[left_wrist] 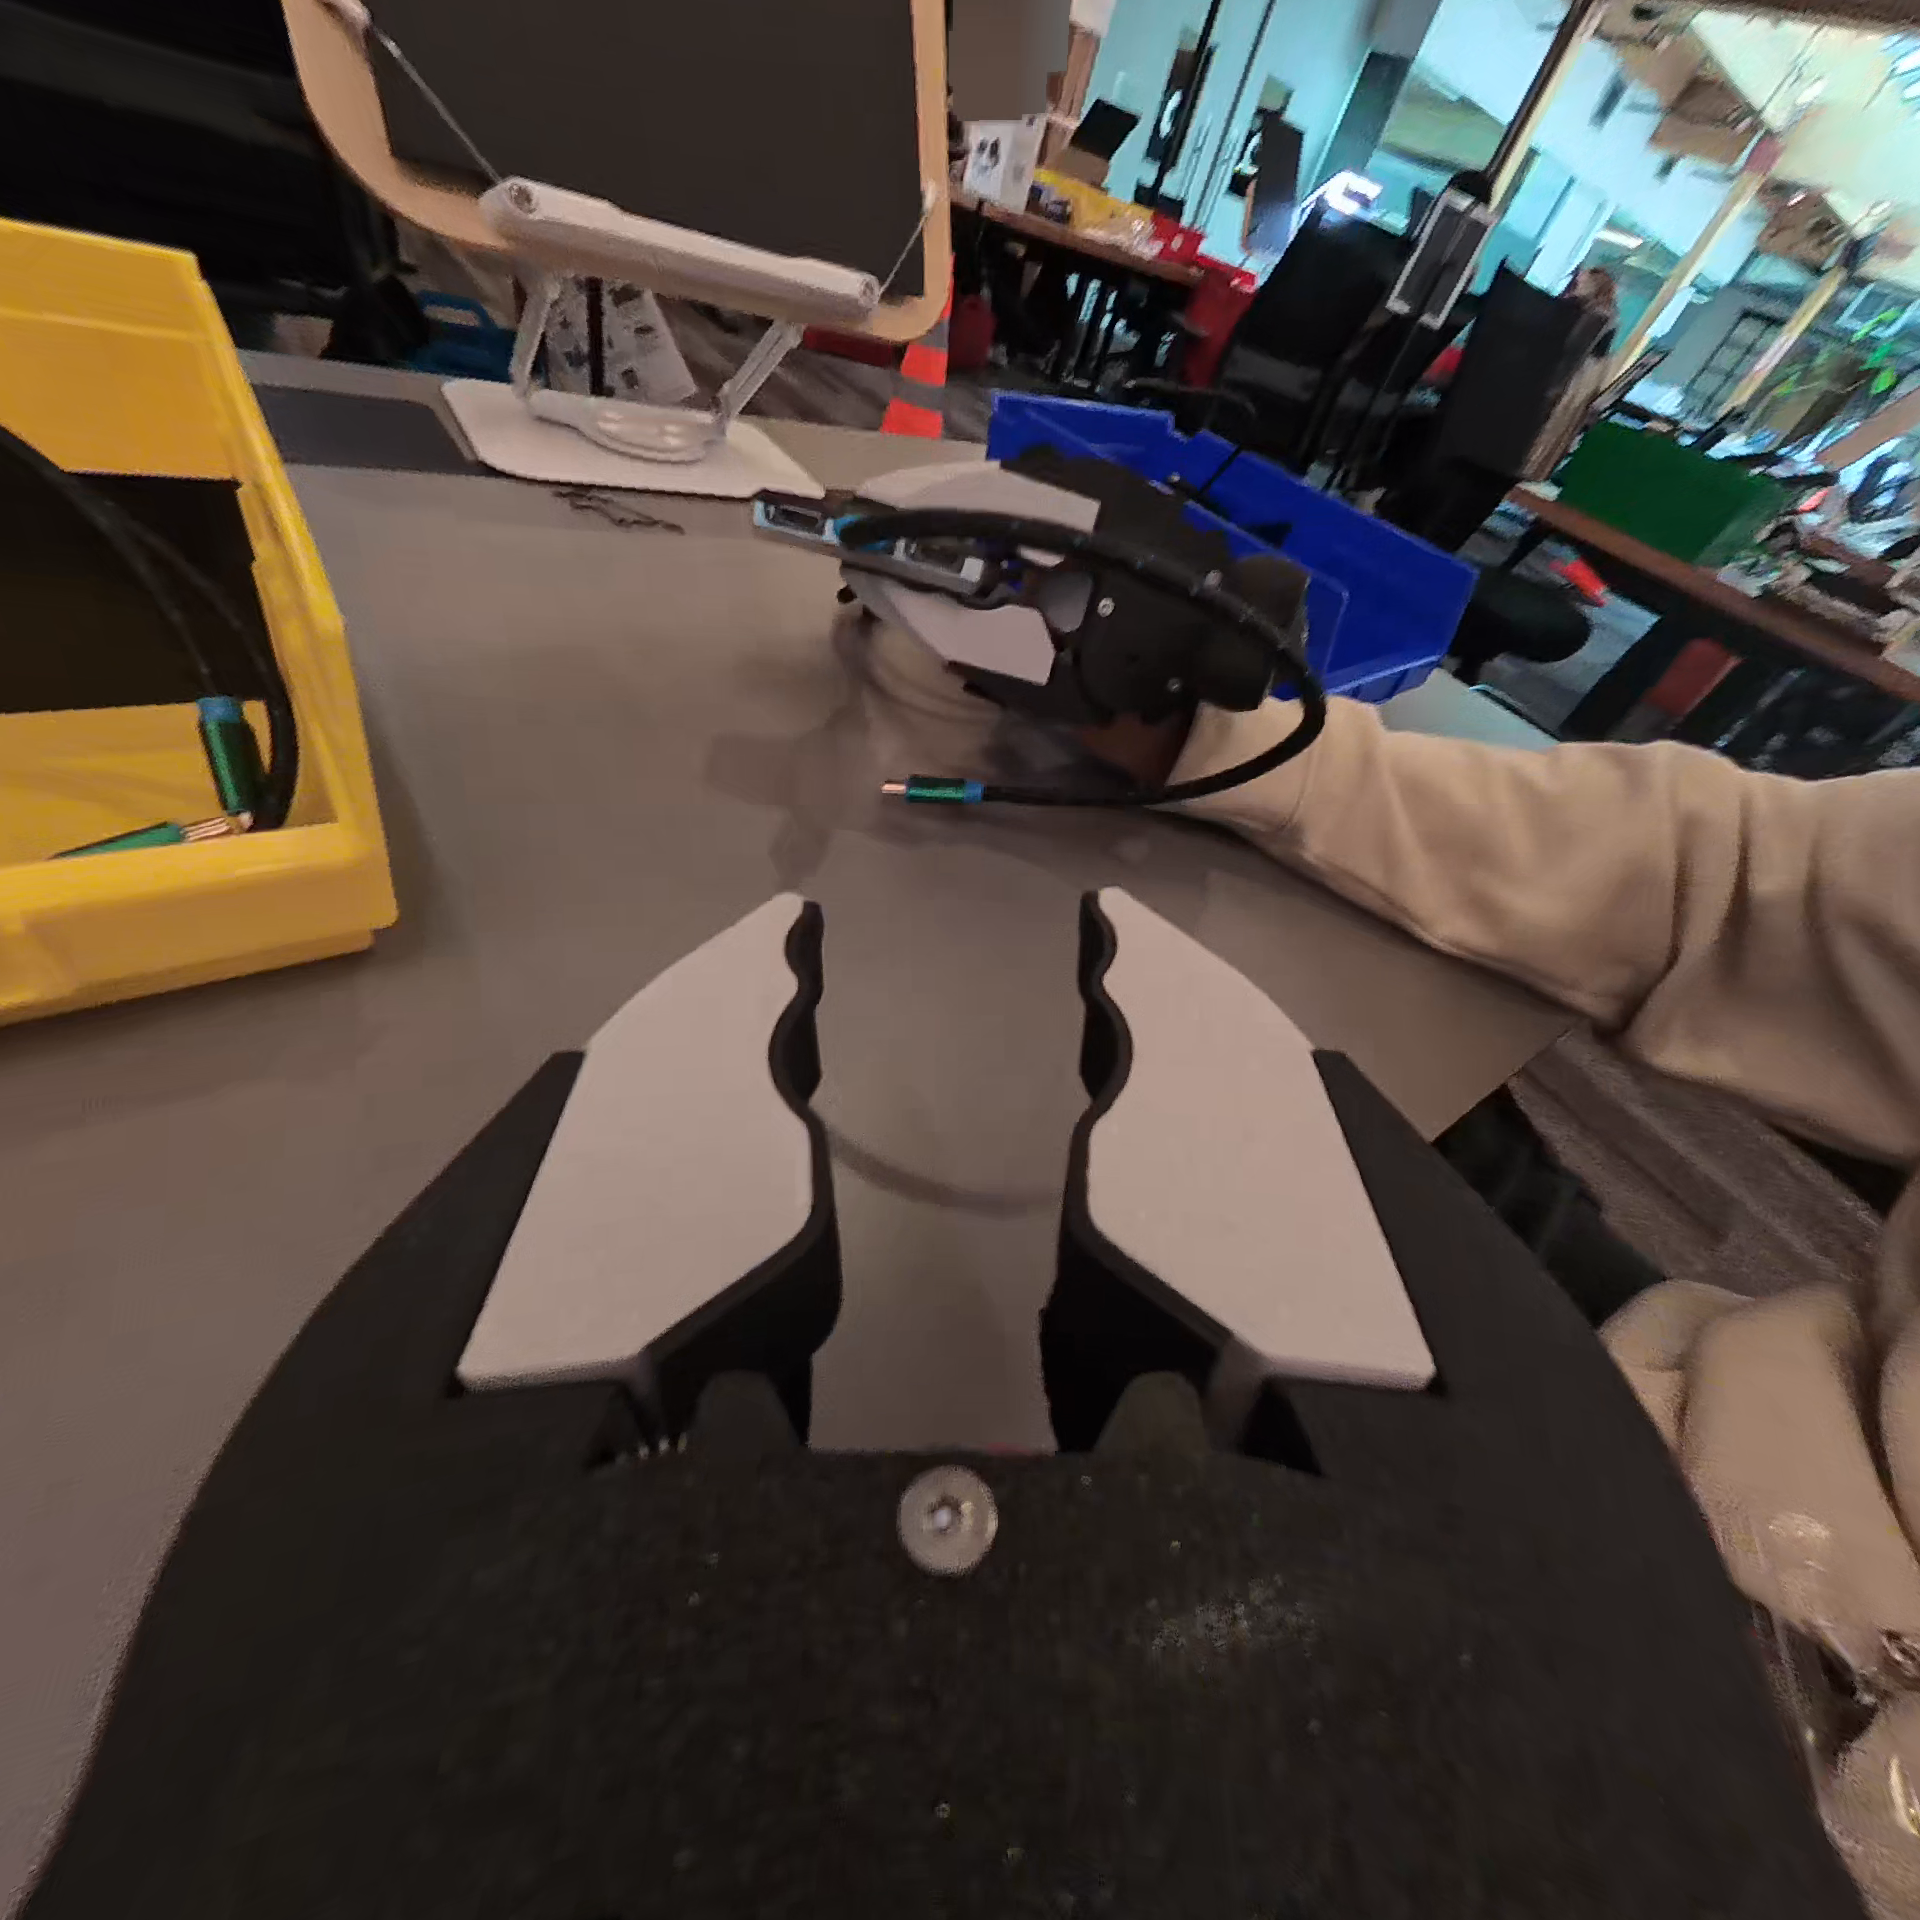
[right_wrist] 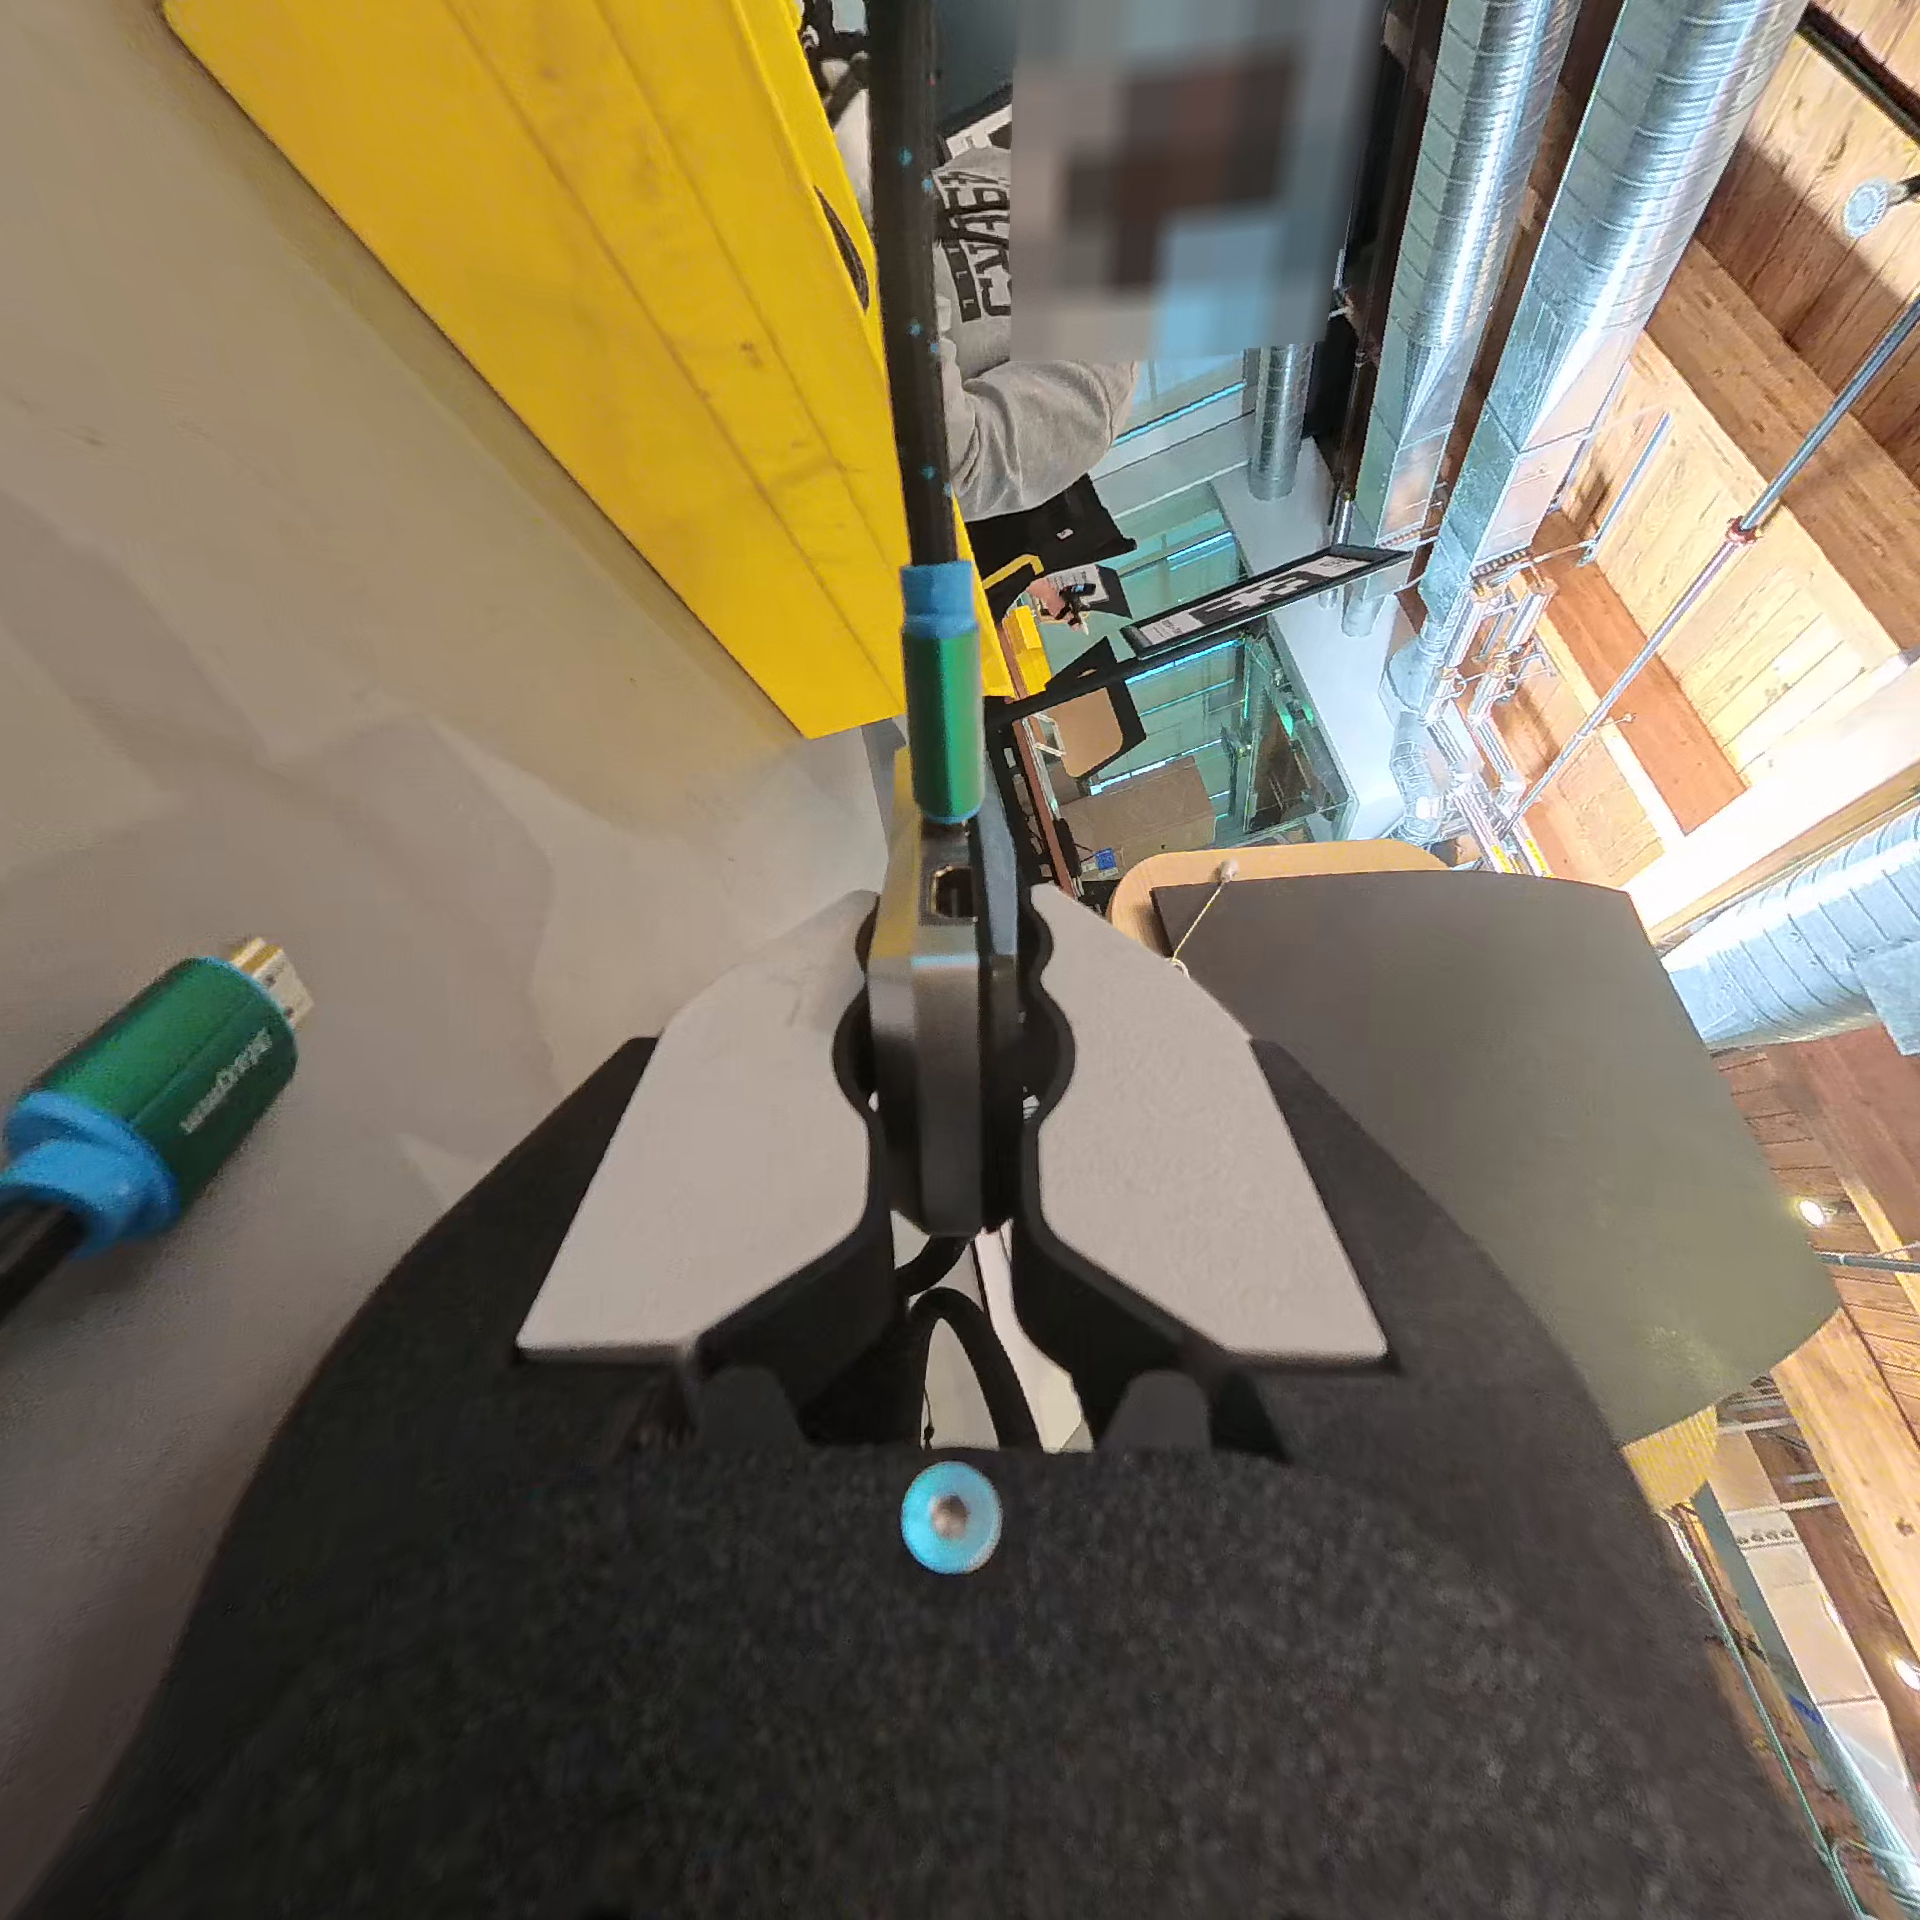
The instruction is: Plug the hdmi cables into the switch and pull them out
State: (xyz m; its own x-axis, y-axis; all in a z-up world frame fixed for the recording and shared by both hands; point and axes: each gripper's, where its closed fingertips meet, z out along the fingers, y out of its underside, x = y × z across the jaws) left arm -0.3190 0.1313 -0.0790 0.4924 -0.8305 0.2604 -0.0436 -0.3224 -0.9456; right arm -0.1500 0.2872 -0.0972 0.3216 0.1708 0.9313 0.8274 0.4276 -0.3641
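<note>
My right gripper (right_wrist: pixel 951 935) pinched the grey switch (right_wrist: pixel 925 1039) with one green-ended hdmi cable (right_wrist: pixel 940 717) plugged in, while my left gripper (left_wrist: pixel 948 914) hovered spread and empty above the table (left_wrist: pixel 582 665)

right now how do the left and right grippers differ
The left gripper, grey-fingered on a black body, is open and empty above the grey table; the right gripper is shut on the slim grey hdmi switch. The left points level across the table; the right is rolled sideways. Both share the same build.
</note>
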